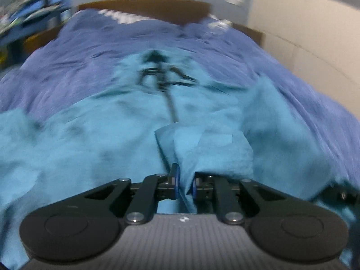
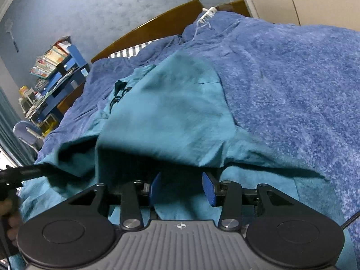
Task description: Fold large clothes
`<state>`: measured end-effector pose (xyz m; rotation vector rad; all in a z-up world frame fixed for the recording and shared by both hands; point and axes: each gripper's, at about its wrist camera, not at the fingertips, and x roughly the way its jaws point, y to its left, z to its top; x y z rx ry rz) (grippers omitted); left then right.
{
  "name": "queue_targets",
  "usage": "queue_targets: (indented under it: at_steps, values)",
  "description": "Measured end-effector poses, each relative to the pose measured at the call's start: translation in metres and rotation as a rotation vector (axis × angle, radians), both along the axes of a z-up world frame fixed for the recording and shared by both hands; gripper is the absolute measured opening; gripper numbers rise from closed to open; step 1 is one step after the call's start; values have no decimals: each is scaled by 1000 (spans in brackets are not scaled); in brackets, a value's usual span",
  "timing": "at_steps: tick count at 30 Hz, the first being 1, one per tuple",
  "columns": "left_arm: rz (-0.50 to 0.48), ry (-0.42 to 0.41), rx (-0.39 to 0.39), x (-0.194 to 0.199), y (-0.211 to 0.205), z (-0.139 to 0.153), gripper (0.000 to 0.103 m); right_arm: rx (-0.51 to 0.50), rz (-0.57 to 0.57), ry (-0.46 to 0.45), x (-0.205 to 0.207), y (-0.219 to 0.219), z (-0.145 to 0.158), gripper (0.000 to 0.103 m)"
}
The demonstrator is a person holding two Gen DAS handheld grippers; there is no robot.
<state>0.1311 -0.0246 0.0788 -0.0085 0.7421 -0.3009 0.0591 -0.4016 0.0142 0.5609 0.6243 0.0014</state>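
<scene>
A large teal garment (image 1: 94, 139) with a dark zipper and drawstrings lies spread on a bed's blue blanket (image 1: 90, 51). My left gripper (image 1: 185, 185) is shut on a fold of the teal cloth at its near edge; the view is motion-blurred. In the right wrist view the same garment (image 2: 171, 110) is draped over the blue blanket (image 2: 292, 85), a fold lifted over my right gripper (image 2: 182, 189). Its blue pads (image 2: 208, 190) stand apart with teal cloth lying between and over them; the tips are hidden under the fold.
A wooden headboard (image 2: 157, 25) and a striped pillow (image 2: 128, 51) are at the far end. A white power strip (image 2: 208, 13) lies on the blanket. A blue shelf with books (image 2: 58, 67) and a chair (image 2: 27, 132) stand left. My left gripper's handle (image 2: 22, 173) shows at left.
</scene>
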Motion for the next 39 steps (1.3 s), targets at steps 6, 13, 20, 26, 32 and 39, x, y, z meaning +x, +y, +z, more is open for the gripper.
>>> queue_targets:
  at_steps: [6, 13, 20, 26, 32, 39]
  values:
    - [202, 83, -172, 12, 93, -6, 8, 96, -141, 3, 14, -29, -11, 43]
    - [353, 157, -319, 1, 159, -37, 18, 71, -152, 18, 21, -26, -19, 37]
    - [403, 172, -299, -11, 190, -44, 18, 24, -134, 34, 18, -16, -16, 38]
    - [394, 125, -356, -35, 228, -24, 26, -53, -46, 19, 17, 1, -7, 40]
    - [480, 53, -329, -61, 292, 1, 65, -143, 41, 4, 19, 19, 2, 43]
    - [734, 24, -412, -87, 407, -5, 65, -176, 76, -6, 17, 21, 2, 43]
